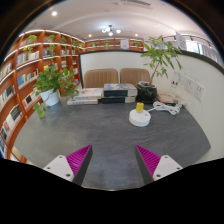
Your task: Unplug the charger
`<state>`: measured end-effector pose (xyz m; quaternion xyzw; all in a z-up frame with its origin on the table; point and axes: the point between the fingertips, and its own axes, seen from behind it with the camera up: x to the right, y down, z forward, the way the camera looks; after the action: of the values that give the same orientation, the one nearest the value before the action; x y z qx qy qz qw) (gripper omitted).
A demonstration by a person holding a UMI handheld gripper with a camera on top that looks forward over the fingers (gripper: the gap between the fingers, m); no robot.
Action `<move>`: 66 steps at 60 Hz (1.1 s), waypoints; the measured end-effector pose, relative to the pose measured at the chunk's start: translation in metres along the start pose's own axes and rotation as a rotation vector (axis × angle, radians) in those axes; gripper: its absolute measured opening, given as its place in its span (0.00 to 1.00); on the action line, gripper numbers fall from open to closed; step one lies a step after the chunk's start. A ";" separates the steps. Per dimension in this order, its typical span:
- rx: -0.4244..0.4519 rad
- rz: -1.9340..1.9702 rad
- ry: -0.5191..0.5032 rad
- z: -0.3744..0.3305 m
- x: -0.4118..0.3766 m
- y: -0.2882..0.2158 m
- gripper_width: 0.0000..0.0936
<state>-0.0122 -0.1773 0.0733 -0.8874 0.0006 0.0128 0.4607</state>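
Observation:
My gripper (113, 162) is open, its two magenta pads (79, 158) wide apart, with nothing between them. It hovers over the near part of a grey table (100, 130). Far ahead, at the table's back right, white cables and a white charger-like block (167, 105) lie near the wall. A round white and yellow object (140, 116) sits on the table well beyond the fingers. I cannot make out the plug or the socket itself.
A stack of papers or books (86, 96) and a dark box (116, 94) stand at the table's far edge. A potted plant (50, 85) stands at the back left, another plant (158, 55) at the back right. Bookshelves (25, 70) line the left wall.

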 end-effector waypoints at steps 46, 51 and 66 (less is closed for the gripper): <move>0.042 -0.042 0.005 0.238 0.128 -0.109 0.17; 0.038 -0.022 0.008 0.238 0.127 -0.108 0.15; 0.137 0.051 -0.001 0.202 0.144 -0.192 0.10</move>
<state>0.1298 0.1000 0.1109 -0.8535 0.0241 0.0248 0.5200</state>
